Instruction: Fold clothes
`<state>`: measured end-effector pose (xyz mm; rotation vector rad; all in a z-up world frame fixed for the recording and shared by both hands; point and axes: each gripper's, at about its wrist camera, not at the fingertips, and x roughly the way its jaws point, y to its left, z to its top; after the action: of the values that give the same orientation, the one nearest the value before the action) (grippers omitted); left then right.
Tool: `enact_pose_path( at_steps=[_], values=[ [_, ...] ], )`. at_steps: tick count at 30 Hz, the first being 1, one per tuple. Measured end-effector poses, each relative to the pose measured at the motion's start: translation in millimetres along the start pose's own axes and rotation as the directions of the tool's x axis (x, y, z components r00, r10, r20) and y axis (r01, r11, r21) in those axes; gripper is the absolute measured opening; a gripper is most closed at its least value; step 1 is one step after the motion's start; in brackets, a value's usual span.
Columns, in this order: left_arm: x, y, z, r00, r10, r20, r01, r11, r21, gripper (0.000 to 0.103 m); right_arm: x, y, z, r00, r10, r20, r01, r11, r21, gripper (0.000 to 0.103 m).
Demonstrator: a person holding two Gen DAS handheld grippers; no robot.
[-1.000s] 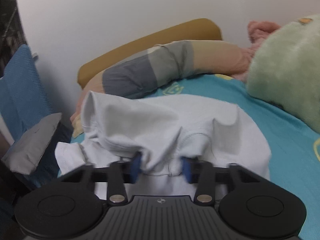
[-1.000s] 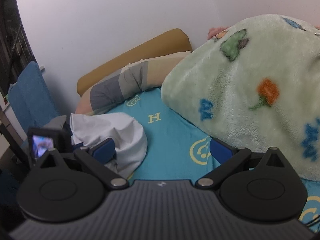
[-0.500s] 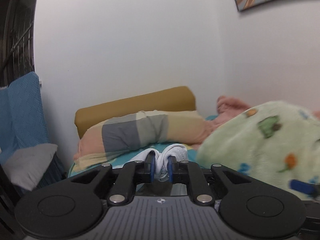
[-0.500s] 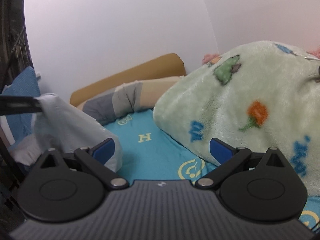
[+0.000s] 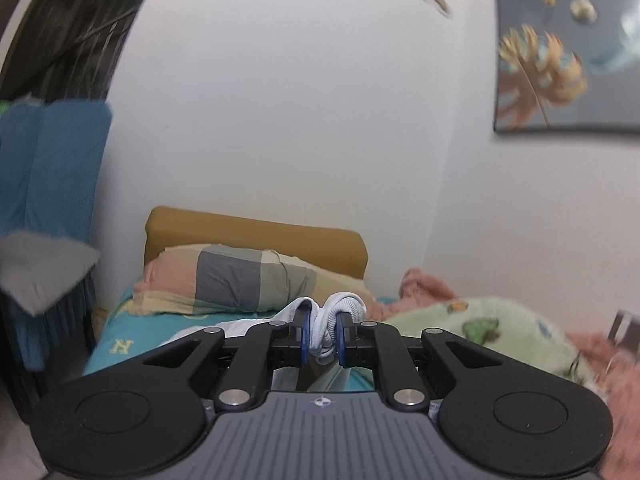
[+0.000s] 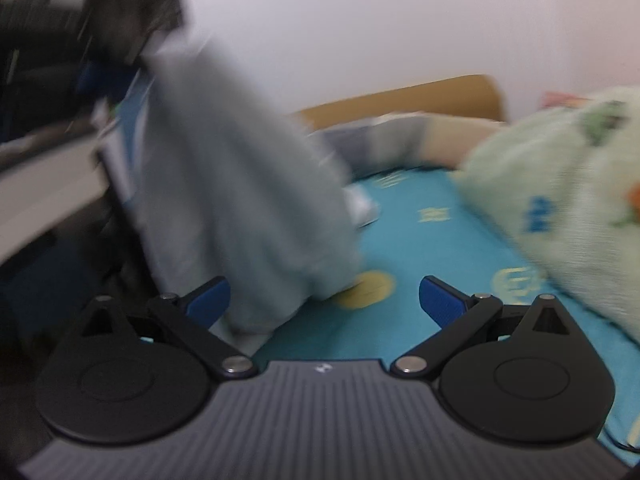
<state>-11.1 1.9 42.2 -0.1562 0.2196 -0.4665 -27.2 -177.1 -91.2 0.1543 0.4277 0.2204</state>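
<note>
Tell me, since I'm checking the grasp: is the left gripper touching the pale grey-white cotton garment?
Touching. The left wrist view shows the left gripper pinching a bunched fold of the garment.

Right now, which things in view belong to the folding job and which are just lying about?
In the job:
- pale grey-white cotton garment, hanging lifted
- left gripper, shut on its bunched fabric
- right gripper, open, holding nothing
- turquoise printed bed sheet, the work surface

Lying about:
- patchwork pillow
- pale green fleece blanket
- pink fuzzy blanket
- framed leaf picture
</note>
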Motion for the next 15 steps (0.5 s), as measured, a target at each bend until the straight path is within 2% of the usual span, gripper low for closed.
enact_pose_path(
  at_steps=[1, 4, 5, 10, 11, 12, 14, 15],
  values=[
    [-2, 6, 0, 1.0, -0.001, 0.009, 0.001, 1.0, -0.019, 0.014, 9, 8, -3, 1.0, 0.005, -0.011, -0.005, 0.999, -0.033, 0.1],
    [-6, 23, -1, 1.0, 0.004, 0.03, -0.002, 0.998, -0.058, 0.014, 40, 19, -8, 0.999, 0.01, -0.035, -0.012, 0.998, -0.065, 0.076],
    [-6, 29, -2, 0.999, 0.012, 0.036, -0.01, 0.998, -0.069, 0.014, 50, 21, -8, 0.999, 0.015, -0.044, -0.017, 0.998, -0.062, 0.072],
    [3, 57, -7, 0.996, 0.058, 0.067, -0.048, 0.989, -0.142, 0.014, 102, 29, -13, 0.996, 0.037, -0.084, -0.041, 0.998, -0.046, 0.071],
    [4, 60, -9, 0.994, 0.076, 0.073, -0.065, 0.988, -0.137, 0.014, 112, 30, -13, 0.995, 0.041, -0.092, -0.045, 0.998, -0.043, 0.067],
    [4, 65, -10, 0.993, 0.094, 0.076, -0.084, 0.988, -0.131, 0.014, 118, 33, -14, 0.994, 0.054, -0.093, -0.059, 0.997, -0.046, 0.061],
    [7, 76, -13, 0.992, 0.112, 0.066, -0.1, 0.982, -0.163, 0.014, 108, 27, -4, 0.996, 0.045, -0.083, -0.049, 0.997, -0.057, 0.023],
    [9, 82, -14, 0.992, 0.114, 0.061, -0.101, 0.977, -0.189, 0.014, 101, 23, 2, 0.996, 0.034, -0.077, -0.039, 0.997, -0.063, 0.019]
  ],
)
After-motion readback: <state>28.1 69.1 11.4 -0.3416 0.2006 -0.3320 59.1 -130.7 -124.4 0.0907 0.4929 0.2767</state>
